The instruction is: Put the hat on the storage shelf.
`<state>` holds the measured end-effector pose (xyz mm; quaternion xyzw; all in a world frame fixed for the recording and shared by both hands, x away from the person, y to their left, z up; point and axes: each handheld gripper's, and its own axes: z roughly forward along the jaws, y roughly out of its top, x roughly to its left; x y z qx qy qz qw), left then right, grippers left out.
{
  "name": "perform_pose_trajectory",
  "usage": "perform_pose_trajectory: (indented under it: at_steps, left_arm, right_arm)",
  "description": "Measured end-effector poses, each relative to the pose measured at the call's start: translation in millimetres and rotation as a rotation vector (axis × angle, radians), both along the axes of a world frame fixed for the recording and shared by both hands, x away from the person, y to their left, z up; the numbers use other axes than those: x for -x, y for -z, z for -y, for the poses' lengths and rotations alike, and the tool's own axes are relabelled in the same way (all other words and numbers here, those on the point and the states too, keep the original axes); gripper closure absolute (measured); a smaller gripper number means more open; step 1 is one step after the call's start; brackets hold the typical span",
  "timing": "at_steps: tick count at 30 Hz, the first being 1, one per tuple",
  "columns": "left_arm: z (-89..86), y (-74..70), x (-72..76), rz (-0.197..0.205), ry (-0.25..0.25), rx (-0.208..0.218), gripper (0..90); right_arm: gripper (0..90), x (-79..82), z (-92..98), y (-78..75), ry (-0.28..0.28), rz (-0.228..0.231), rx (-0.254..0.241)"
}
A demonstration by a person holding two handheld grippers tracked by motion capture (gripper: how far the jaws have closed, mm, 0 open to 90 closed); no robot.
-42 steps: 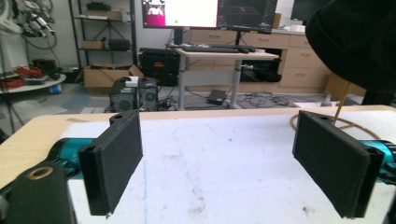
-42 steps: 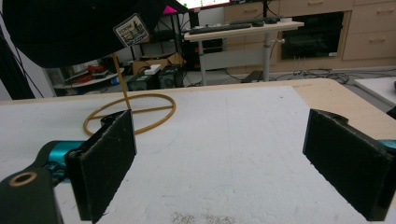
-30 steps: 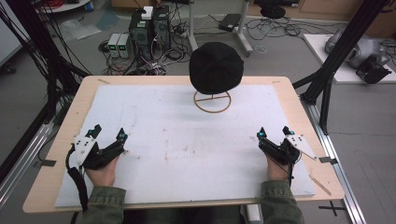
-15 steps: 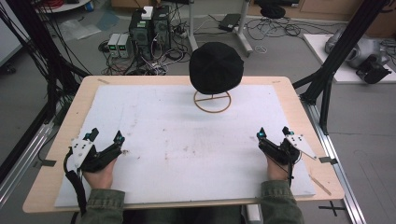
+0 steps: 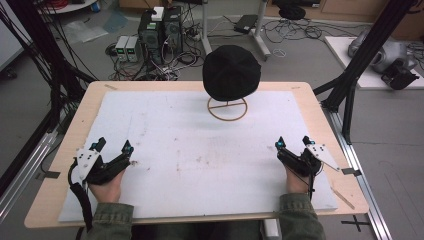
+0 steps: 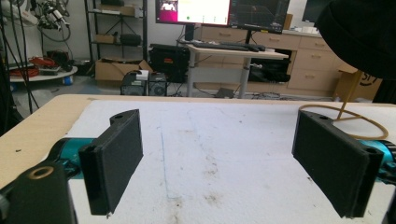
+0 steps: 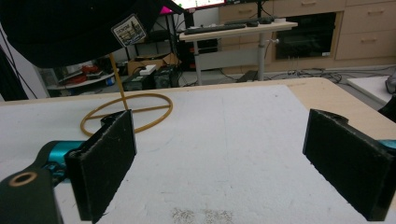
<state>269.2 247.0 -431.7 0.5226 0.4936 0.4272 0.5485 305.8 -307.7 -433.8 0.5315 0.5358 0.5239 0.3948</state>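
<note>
On the white mat [image 5: 200, 145], a black cap [image 5: 231, 71] sits beyond both hand-held grippers.

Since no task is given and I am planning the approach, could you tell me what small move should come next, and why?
Probably ease the right gripper forward and left toward the hat. Both grippers rest open at the near edge of the mat, holding nothing, and the hat sits apart from them on its wire stand at the far side. The left gripper could follow.
</note>
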Motion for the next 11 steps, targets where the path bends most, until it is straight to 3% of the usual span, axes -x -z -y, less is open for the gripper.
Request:
perform_pose_trajectory:
  at_steps: [6, 11]
  left_arm:
    - [-0.9, 0.3, -0.5, -0.008, 0.005, 0.0, 16.5]
    - [-0.4, 1.3, -2.5, -0.037, 0.033, -0.006, 16.2]
  right_arm:
    - [8.7, -0.5, 0.8, 0.2, -0.002, 0.003, 0.001]
    - [8.7, -1.3, 1.2, 0.5, -0.006, -0.003, -0.002]
